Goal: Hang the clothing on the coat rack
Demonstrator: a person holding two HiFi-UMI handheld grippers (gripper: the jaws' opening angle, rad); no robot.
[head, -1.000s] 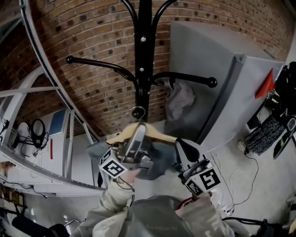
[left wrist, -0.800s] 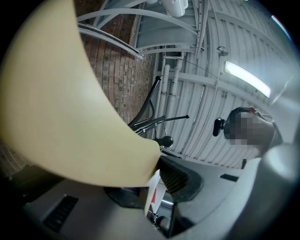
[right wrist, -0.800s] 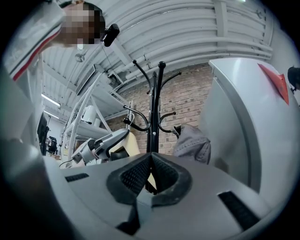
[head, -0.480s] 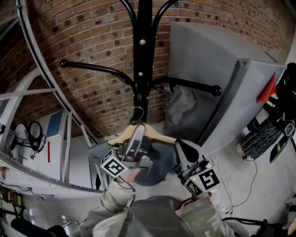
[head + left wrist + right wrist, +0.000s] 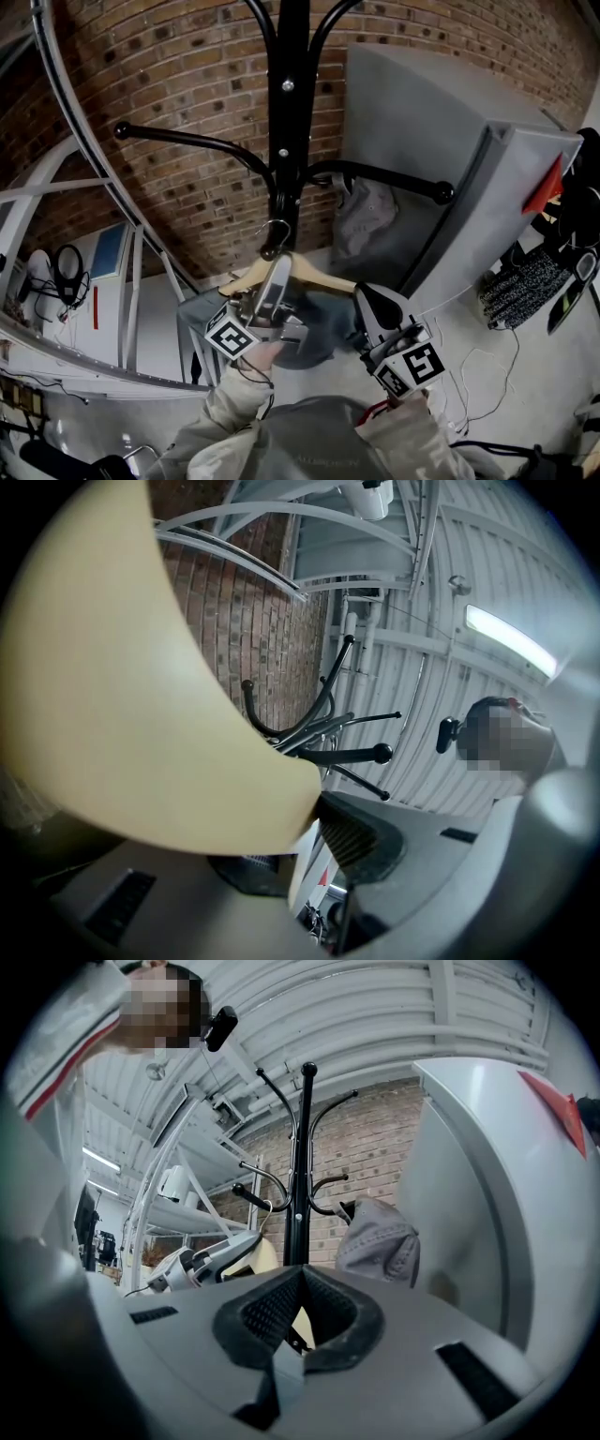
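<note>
Coat rack ahead, grey garment on a peg (grey cabinet beside); left gripper jaws clamp hanger w/ clothing, right gripper jaws together.

1. Looks like an industrial workshop or lab hall.
2. Bare brick wall under a ribbed white metal ceiling with a strip light.
3. White steel framing, a grey cabinet, pale concrete floor.

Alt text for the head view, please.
Left gripper and right gripper hold a wooden hanger with a dark garment just below the arms of the black coat rack, hook in front of the pole. A grey garment hangs on the rack's right-hand arm, brick wall behind.
</note>
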